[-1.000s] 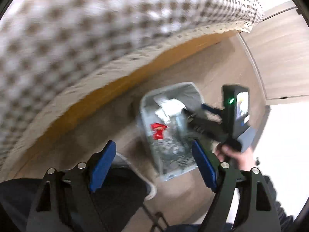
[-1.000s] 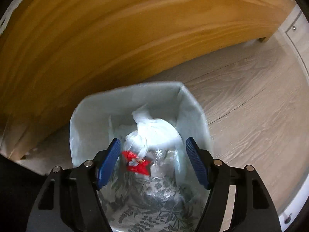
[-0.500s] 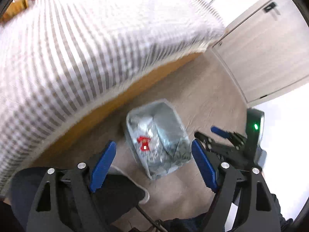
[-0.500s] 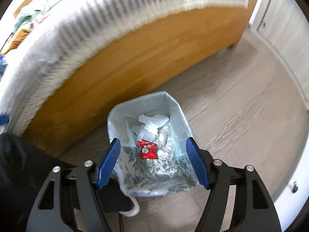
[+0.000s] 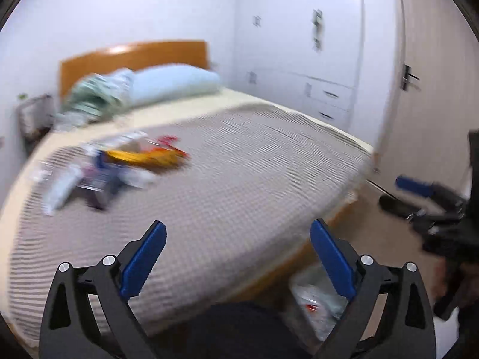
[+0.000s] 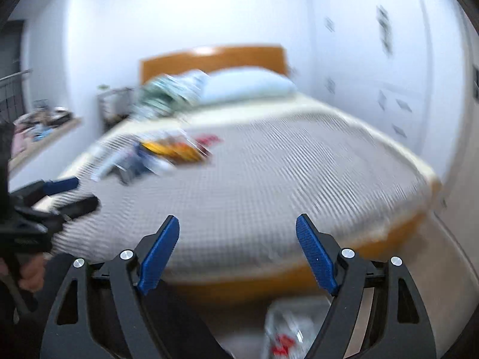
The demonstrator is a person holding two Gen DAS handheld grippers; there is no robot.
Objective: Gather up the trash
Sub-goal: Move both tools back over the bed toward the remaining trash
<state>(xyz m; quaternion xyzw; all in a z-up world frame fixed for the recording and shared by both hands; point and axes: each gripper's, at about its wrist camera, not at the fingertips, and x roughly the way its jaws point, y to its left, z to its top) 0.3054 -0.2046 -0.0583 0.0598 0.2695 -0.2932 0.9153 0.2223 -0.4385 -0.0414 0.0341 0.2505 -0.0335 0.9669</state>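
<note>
1. The left gripper (image 5: 238,257) is over the near edge of the bed (image 5: 254,179). Its blue pads (image 5: 143,260) stand wide apart, its jaws have just been opening further, and nothing is between them.
2. The right gripper (image 6: 238,251) is also over the near edge of the bed. Its pads (image 6: 314,254) are apart too, its jaws have just been opening, and they hold nothing.
3. In the left view, the right gripper shows at the right side, beyond the foot corner of the bed, with a hand (image 5: 449,275) under it. In the right view, the left gripper (image 6: 64,193) shows at the left edge of the bed, also with a hand (image 6: 30,272) on its handle.
4. The trash (image 5: 119,164) lies in a loose pile on the bed cover, toward the left edge and about halfway to the headboard (image 5: 134,56). It is blurred. I can make out a yellow and red wrapper (image 5: 149,155), a dark blue piece (image 5: 103,176) and pale plastic pieces (image 5: 60,188), touching or overlapping each other.
5. The bin (image 6: 287,329) stands on the floor (image 5: 389,245), just beside the near side of the bed frame, low between the right gripper's fingers in its own view. A red wrapper (image 6: 281,347) lies in it among pale plastic.
6. A pillow (image 5: 173,83) and a green bundle (image 5: 95,95) lie at the head end of the bed.
7. A white wardrobe (image 5: 299,59) stands beyond the far right side of the bed.
</note>
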